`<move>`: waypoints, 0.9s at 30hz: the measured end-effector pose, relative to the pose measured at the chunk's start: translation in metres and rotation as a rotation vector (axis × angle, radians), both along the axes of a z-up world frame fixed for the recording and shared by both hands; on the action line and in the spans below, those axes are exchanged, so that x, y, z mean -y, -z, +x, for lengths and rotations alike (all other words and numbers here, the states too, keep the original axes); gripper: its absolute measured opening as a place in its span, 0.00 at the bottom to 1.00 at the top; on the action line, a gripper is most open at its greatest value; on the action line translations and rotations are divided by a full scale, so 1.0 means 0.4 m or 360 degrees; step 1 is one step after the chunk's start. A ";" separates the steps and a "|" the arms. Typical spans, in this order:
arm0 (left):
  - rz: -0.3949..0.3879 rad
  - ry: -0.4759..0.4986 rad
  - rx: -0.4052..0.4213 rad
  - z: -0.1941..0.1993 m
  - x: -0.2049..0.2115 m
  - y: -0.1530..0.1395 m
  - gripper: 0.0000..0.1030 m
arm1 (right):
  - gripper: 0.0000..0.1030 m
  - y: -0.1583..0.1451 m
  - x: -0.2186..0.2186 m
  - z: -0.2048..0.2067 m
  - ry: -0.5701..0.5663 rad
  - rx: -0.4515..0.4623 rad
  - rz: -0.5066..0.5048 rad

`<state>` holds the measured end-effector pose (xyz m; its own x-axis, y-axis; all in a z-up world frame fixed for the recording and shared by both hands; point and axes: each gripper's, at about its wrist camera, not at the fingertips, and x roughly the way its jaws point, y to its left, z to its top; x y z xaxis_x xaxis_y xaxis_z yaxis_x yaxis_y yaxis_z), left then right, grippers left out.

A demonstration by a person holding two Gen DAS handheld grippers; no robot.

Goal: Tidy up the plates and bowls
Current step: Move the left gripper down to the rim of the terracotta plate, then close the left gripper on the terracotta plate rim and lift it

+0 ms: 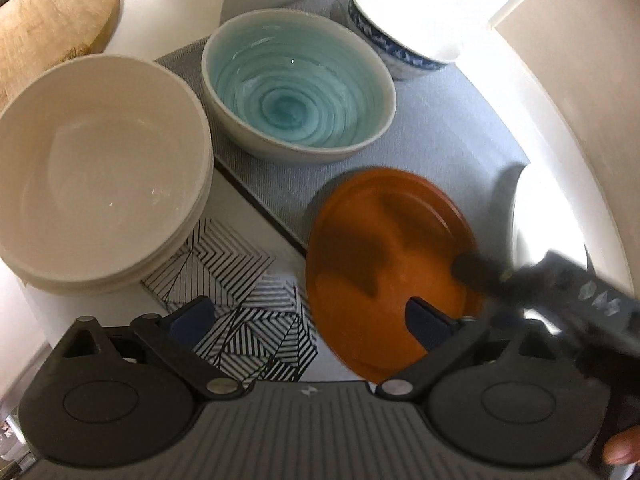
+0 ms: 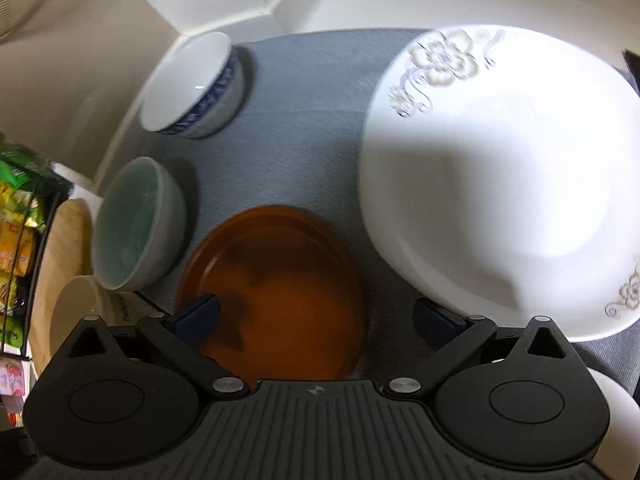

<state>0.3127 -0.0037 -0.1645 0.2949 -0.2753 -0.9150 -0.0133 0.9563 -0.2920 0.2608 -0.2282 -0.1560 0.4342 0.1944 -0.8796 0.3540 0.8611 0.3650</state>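
Observation:
An orange plate [image 1: 388, 240] [image 2: 280, 280] lies flat on the grey mat [image 1: 440, 128] [image 2: 312, 92]. My left gripper [image 1: 310, 314] hovers open over the plate's left rim, with one finger above the plate and the other above a black-and-white striped trivet [image 1: 240, 280]. My right gripper [image 2: 316, 314] is open too, and the plate's right part lies below and between its fingers. Neither gripper's pads touch the plate. In the left wrist view the right gripper [image 1: 476, 274] shows as a blurred dark shape over the plate's right side. A turquoise bowl [image 1: 296, 88] [image 2: 136, 224] and a blue-patterned bowl [image 1: 400, 28] [image 2: 192, 88] stand behind the plate.
A stack of cream bowls [image 1: 100, 168] [image 2: 76, 312] stands to the left of the mat. A large white flowered dish [image 2: 500, 184] fills the mat's right side, close to my right finger. A wooden board [image 1: 52, 32] and a rack of snack packets [image 2: 16, 220] sit at the far left. Walls close the back.

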 end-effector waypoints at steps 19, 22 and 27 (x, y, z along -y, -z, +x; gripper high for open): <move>0.0096 -0.0031 0.0098 -0.023 -0.007 -0.028 0.09 | 0.07 -0.038 -0.060 -0.045 -0.0220 0.0178 -0.0291; 0.0077 0.0001 0.0107 -0.039 -0.013 -0.044 0.09 | 0.07 -0.063 -0.061 -0.069 -0.0221 0.0200 -0.0308; 0.0078 0.0073 0.0166 -0.066 -0.007 -0.079 0.09 | 0.07 -0.096 -0.077 -0.098 -0.0206 0.0235 -0.0327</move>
<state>0.2861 -0.0007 -0.1330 0.3772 -0.2461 -0.8928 0.0585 0.9684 -0.2423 0.2217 -0.1975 -0.1175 0.5434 0.0810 -0.8355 0.1920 0.9570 0.2176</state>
